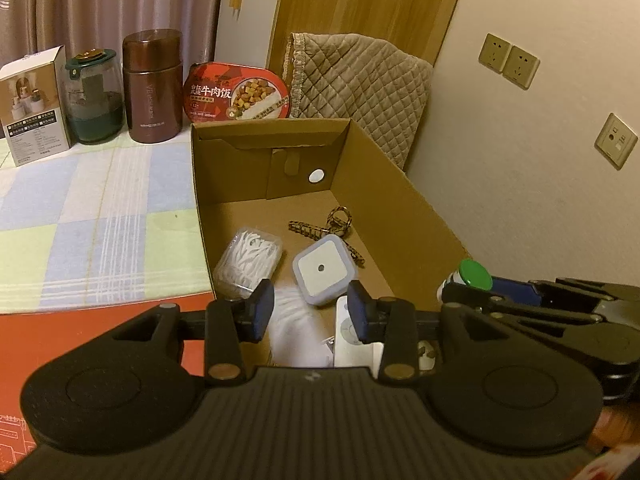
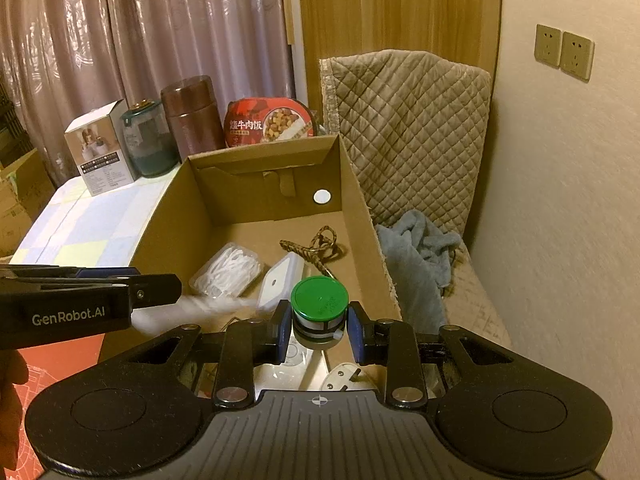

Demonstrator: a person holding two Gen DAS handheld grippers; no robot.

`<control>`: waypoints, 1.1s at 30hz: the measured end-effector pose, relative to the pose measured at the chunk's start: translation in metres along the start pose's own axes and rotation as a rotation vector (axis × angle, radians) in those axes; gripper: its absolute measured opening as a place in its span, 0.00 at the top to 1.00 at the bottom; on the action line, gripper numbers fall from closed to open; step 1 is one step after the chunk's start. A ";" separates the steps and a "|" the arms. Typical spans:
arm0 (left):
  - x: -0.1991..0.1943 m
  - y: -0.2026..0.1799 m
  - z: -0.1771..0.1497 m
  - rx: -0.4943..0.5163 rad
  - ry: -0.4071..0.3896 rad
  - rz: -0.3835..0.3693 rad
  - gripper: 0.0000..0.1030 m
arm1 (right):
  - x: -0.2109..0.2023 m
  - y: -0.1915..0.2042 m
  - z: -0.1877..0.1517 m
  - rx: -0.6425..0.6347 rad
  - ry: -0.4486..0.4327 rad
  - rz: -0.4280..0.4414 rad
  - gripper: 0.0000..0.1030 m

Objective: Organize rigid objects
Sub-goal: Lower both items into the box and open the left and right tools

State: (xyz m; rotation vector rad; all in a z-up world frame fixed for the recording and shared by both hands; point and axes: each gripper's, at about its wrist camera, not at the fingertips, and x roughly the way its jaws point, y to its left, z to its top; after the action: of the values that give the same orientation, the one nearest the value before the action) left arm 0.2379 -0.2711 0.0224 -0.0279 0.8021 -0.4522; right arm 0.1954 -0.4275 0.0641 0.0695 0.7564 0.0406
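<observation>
Right tool (image 2: pixel 319 330) pinches green-capped bottle (image 2: pixel 319 306) over cardboard box (image 2: pixel 172 216); left tool (image 1: pixel 311 312) at its narrowest, nothing betw. pads, above night-light (image 1: pixel 320 274) & floss-pick case (image 1: pixel 248 266).

A cardboard box (image 1: pixel 400 208) is sitting on the table (image 1: pixel 100 208), holding a floss pick case (image 1: pixel 248 264) at left, a night light (image 1: pixel 320 274) beside it, and a cord (image 1: pixel 320 232) lying behind. Behind the box, a meal tub (image 1: pixel 238 94), flask (image 1: pixel 152 86), jar (image 1: pixel 94 102) and carton (image 1: pixel 34 106) are lining up leftward.
</observation>
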 end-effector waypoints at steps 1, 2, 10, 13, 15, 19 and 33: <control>-0.001 0.000 -0.001 0.001 -0.002 0.001 0.67 | 0.000 0.000 0.000 0.000 0.000 -0.001 0.74; -0.001 0.001 -0.001 0.000 -0.002 -0.001 0.67 | 0.000 0.000 0.000 0.000 0.000 -0.001 0.75; -0.007 0.003 -0.001 0.002 -0.005 -0.001 0.67 | 0.001 0.001 -0.002 0.001 0.001 0.002 0.74; -0.009 0.003 0.000 0.001 -0.007 -0.001 0.67 | 0.000 0.002 -0.003 0.001 0.000 0.004 0.74; -0.010 0.004 0.000 0.001 -0.007 -0.003 0.67 | 0.000 0.003 -0.003 0.001 -0.002 0.005 0.74; -0.012 0.003 0.001 0.001 -0.010 0.001 0.67 | -0.001 0.004 -0.003 0.003 -0.004 0.005 0.74; -0.014 0.006 0.000 -0.002 -0.017 0.007 0.67 | 0.000 0.002 0.000 0.018 -0.004 0.023 0.74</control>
State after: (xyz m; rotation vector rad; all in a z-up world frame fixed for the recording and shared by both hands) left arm 0.2319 -0.2598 0.0304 -0.0306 0.7855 -0.4438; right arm 0.1955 -0.4251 0.0642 0.0953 0.7517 0.0550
